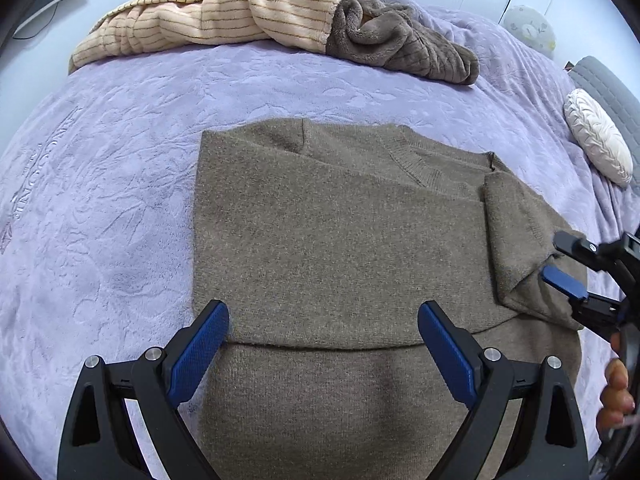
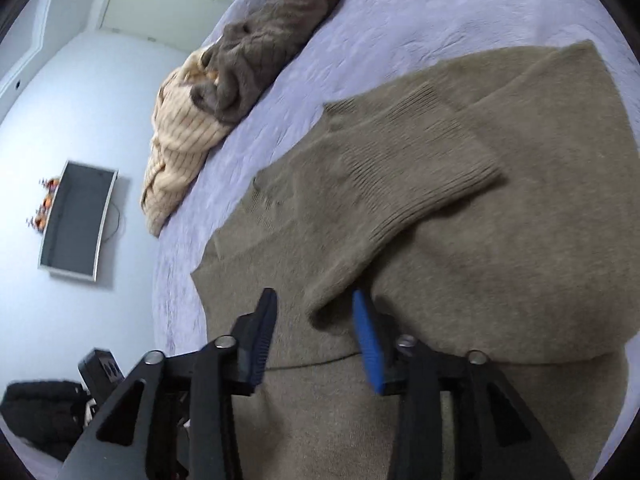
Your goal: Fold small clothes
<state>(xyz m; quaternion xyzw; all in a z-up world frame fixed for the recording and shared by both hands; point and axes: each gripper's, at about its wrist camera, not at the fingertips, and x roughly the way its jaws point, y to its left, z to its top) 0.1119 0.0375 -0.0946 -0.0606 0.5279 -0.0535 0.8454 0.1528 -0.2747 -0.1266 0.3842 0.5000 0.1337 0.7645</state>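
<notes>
Blurring sweater (image 2: 460, 208) cuff, edges cropped

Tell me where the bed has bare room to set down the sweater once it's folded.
Bare lavender bedspread lies left of the brown sweater, and in a strip between it and the heaped blankets. The side near the white cushion is crowded.

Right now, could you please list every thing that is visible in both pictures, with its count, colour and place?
knitted wool sweater: one, taupe, partly folded, flat on the bedspread.
embossed plush bedspread: one, lilac, covers the bed.
striped fleece blanket: one, cream, bunched at the far edge.
quilted fleece garment: one, brown, beside the blanket.
pleated round cushion: one, white, far right.
wall screen: one, dark, white frame.
left claw: open, over the sweater hem.
right claw: open, at the folded sleeve.
</notes>
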